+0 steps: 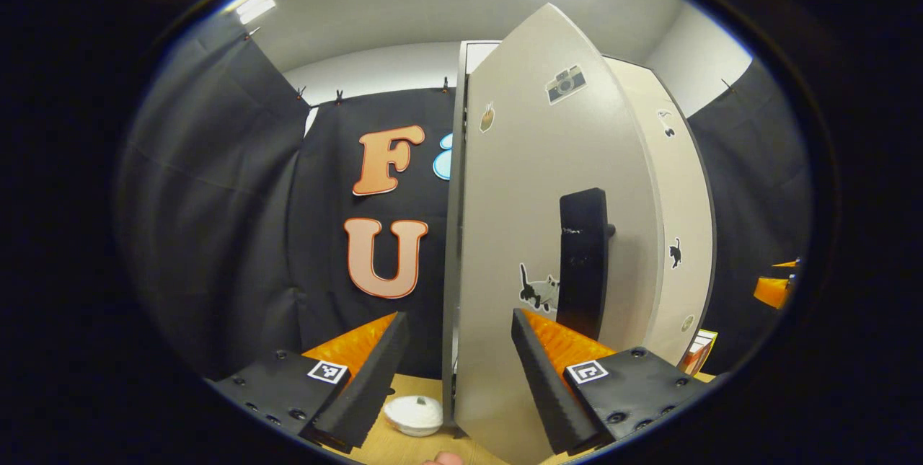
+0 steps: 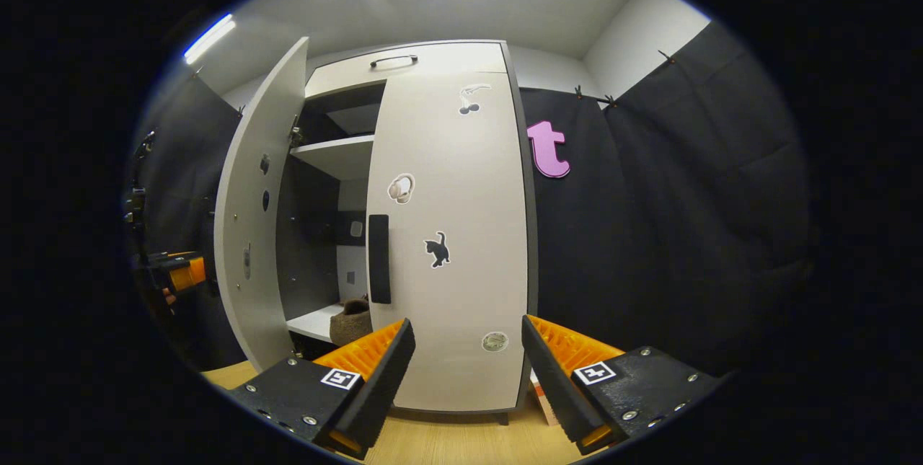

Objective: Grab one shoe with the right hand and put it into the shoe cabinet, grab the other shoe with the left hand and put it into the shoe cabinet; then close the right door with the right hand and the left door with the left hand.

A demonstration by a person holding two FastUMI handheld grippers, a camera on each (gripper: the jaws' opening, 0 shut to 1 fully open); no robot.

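Note:
The pale shoe cabinet (image 2: 433, 61) stands straight ahead in the right gripper view. Its right door (image 2: 454, 234) is shut, with a black handle (image 2: 378, 259). The left door (image 2: 252, 234) stands wide open. A brown shoe (image 2: 351, 321) rests on the lower shelf inside. My right gripper (image 2: 467, 324) is open with nothing in it, just in front of the shut right door. In the left gripper view, my left gripper (image 1: 459, 321) is open and straddles the hinge-side edge of the left door (image 1: 548, 234), near its black handle (image 1: 583, 263). It touches neither.
A white round object (image 1: 413, 414) lies on the wooden floor (image 1: 404, 447) by the cabinet's left foot. A coloured box (image 1: 698, 350) leans at the cabinet's right foot. Black cloth walls close in both sides. The left gripper (image 2: 180, 270) shows far left behind the open door.

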